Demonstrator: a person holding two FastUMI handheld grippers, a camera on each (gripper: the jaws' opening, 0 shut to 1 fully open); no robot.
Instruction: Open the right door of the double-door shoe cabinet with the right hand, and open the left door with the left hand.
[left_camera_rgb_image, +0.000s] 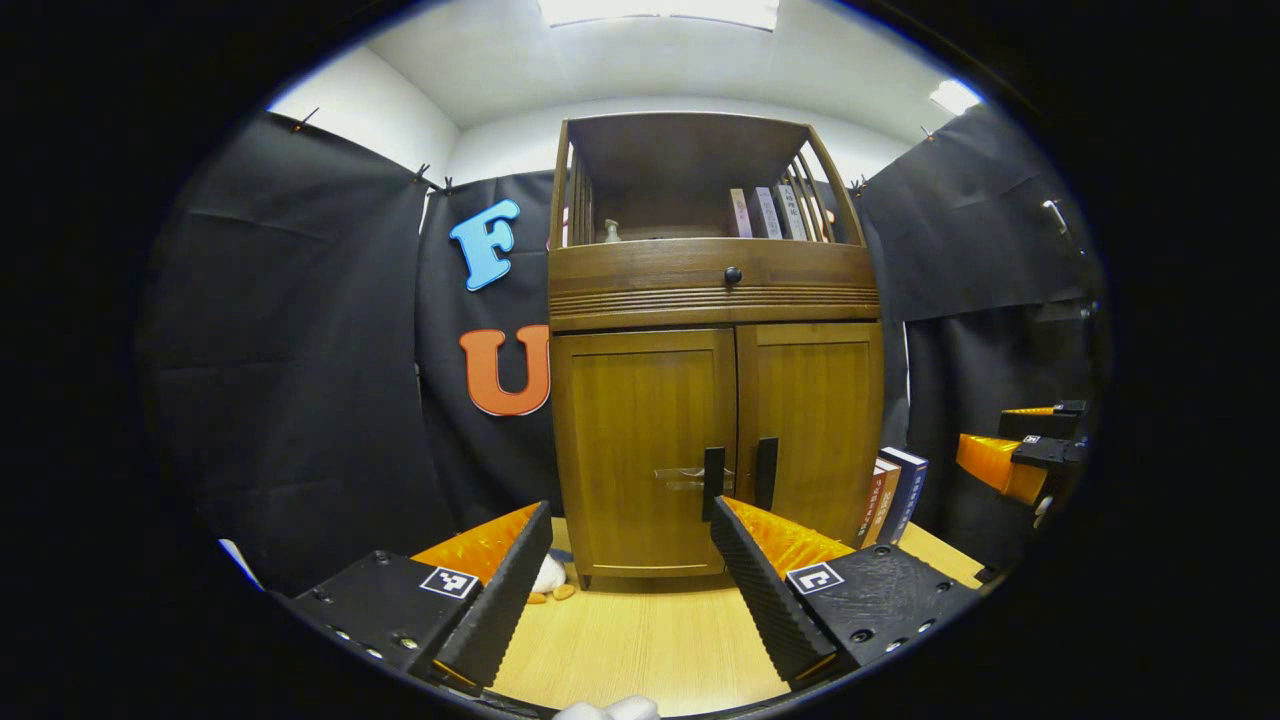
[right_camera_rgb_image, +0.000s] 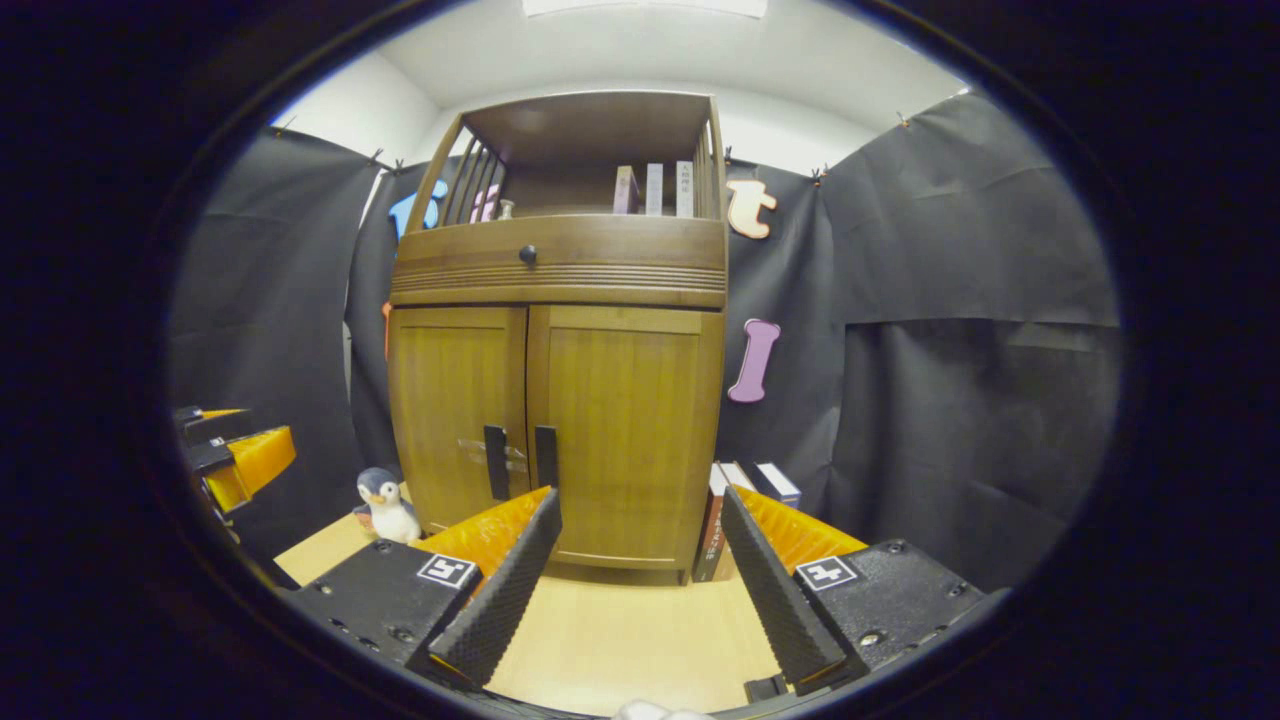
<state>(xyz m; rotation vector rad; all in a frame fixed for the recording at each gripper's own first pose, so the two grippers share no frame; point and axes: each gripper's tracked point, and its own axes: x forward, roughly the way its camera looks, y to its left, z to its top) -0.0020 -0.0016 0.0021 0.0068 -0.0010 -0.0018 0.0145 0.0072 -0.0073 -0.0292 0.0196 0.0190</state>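
Black cloth walls surround the shoe cabinet. Right gripper, spread wide, sits low; right door handle stands upright, up-left.

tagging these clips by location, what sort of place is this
Most likely a staged recording booth, not a real home: black cloth walls hang around a wooden shoe cabinet that stands on a pale tabletop, with books and a toy penguin beside it.

Black cloth hangs as the booth's walls on every side, pinned below a white wall and ceiling. A bright ceiling panel, probably a lamp, glows overhead. Pale wooden tabletop below.
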